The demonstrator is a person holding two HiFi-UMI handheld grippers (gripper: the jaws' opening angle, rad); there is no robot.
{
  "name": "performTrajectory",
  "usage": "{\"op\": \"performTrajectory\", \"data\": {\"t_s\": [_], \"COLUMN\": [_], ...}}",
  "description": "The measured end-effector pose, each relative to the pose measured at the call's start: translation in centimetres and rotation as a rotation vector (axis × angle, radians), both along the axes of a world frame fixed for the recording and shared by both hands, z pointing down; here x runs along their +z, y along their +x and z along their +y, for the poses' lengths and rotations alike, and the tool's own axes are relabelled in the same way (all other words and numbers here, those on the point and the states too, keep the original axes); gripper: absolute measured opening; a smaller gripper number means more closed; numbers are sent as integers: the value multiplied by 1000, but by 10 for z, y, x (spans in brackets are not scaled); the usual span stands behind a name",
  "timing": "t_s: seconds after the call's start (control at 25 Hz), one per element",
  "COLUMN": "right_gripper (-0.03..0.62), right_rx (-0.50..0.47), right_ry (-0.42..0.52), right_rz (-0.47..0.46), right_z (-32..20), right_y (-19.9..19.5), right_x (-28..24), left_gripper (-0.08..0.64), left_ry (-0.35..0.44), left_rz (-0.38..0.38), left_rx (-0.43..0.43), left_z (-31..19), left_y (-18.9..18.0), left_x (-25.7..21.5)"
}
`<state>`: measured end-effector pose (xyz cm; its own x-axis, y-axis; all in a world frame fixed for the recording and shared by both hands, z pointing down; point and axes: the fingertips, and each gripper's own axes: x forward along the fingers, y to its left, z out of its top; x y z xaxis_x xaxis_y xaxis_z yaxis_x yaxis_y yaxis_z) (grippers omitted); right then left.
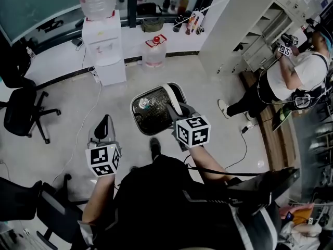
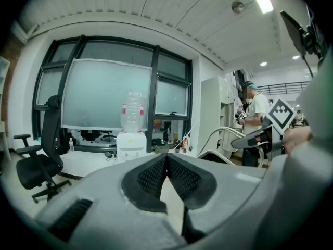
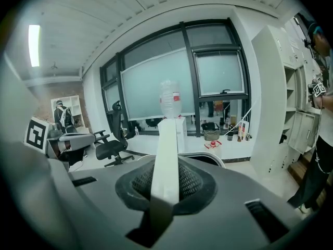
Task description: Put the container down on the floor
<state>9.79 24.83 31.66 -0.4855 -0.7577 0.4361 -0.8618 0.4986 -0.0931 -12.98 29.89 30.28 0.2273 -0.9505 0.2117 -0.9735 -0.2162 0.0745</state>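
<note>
Right tool [image 1: 180, 112] clamped on handle [image 3: 167, 150] of container [image 1: 148, 111]; container hangs just ahead of the person, apparently not yet on the floor [image 1: 67, 103]; left tool [image 2: 166, 163] clenched, empty; remaining: lower it, set it down, release.

The head camera looks steeply down from above onto the floor [image 1: 62, 113]. The other two ride close behind the left tongs [image 2: 166, 160] and right tongs [image 3: 165, 178], facing almost level towards the windows [image 2: 104, 92]. All three catch the water dispenser [image 1: 106, 46].
</note>
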Motion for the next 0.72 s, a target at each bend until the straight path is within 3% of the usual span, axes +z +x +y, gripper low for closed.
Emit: {"op": "performTrajectory", "data": {"t_s": [0.72], "right_gripper": [43], "right_rx": [-102], "right_ry": [-20], "right_rz": [-33], "right_z": [-134], "right_y": [30], "right_x": [-3], "left_gripper": [6], "left_ry": [-22], "left_rz": [17], "left_rx": [-30], "left_z": [-129], "left_y": [48], "left_x": [-9]}}
